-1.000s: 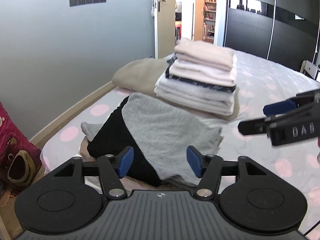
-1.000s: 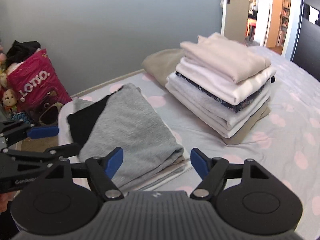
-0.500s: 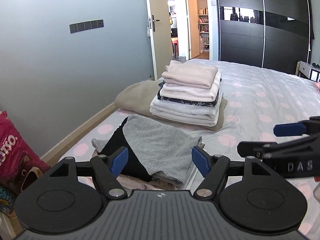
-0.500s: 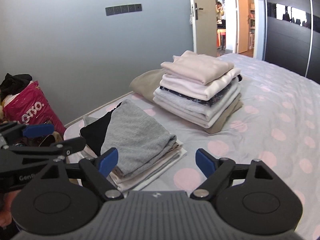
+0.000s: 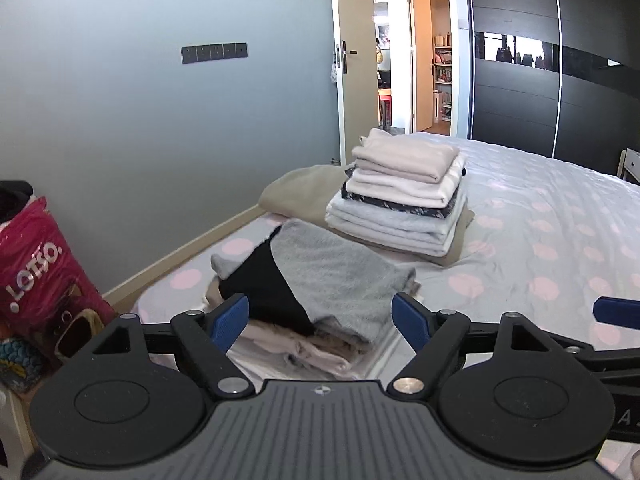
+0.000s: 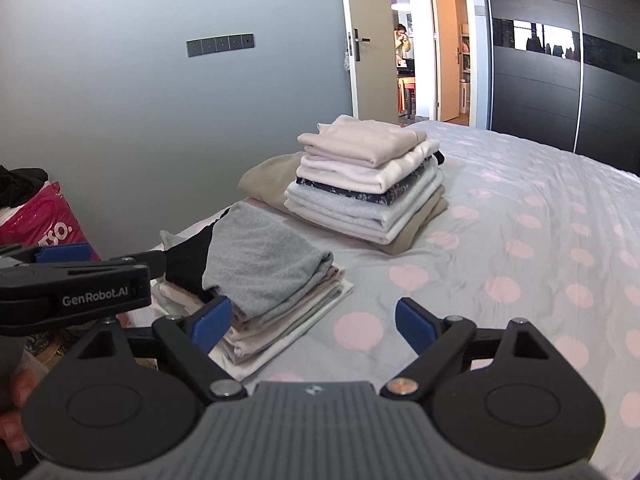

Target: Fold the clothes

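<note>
A folded grey garment [image 5: 336,276] with a black part [image 5: 268,292] tops a low pile of folded clothes near the bed's corner; it also shows in the right wrist view [image 6: 268,264]. A taller stack of folded pale clothes [image 5: 400,192] [image 6: 364,176] stands behind it on a beige garment [image 5: 296,188]. My left gripper [image 5: 320,320] is open and empty, just short of the low pile. My right gripper [image 6: 312,320] is open and empty, beside the pile's right edge. The left gripper shows in the right wrist view [image 6: 76,276].
The bed [image 6: 520,240] has a grey cover with pink dots. A pink bag [image 5: 40,264] stands on the floor at left by the grey wall. A dark wardrobe [image 5: 560,80] and an open door [image 5: 424,60] lie beyond.
Both grippers have pulled back and risen away from the grey garment. The piles look smaller and farther now. Both jaws stayed open.
</note>
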Demonstrator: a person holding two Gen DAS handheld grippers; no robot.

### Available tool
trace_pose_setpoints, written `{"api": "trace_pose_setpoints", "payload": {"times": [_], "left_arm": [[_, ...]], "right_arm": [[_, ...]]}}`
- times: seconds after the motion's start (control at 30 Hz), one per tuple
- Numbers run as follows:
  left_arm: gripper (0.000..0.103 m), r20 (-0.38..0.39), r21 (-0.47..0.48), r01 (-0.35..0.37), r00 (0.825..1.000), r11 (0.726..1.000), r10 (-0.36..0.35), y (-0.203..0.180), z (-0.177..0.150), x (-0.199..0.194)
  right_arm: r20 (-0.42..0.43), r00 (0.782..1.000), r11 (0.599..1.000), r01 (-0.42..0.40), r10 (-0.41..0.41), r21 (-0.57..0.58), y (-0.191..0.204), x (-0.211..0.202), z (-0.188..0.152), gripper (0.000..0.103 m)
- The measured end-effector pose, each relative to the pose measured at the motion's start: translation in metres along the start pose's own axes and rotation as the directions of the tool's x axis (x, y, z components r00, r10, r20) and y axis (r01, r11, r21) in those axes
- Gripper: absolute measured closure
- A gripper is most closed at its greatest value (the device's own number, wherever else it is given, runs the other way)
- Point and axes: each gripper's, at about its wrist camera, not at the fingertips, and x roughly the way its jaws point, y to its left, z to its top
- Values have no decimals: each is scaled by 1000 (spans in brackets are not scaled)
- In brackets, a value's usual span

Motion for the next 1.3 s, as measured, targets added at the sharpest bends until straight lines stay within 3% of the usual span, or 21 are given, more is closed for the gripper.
{"api": "trace_pose_setpoints", "payload": {"times": [0.5, 1.3], "left_arm": [[24, -73, -39, -73, 995, 997, 70, -13, -42, 3], [25, -109, -25, -97, 990, 995, 93, -21, -47, 5]], "right_arm": [[-14, 1000, 1000, 3, -3, -12, -5, 2, -36, 12], [-36, 999, 1000, 1, 0, 18, -13, 3, -46, 12]]}}
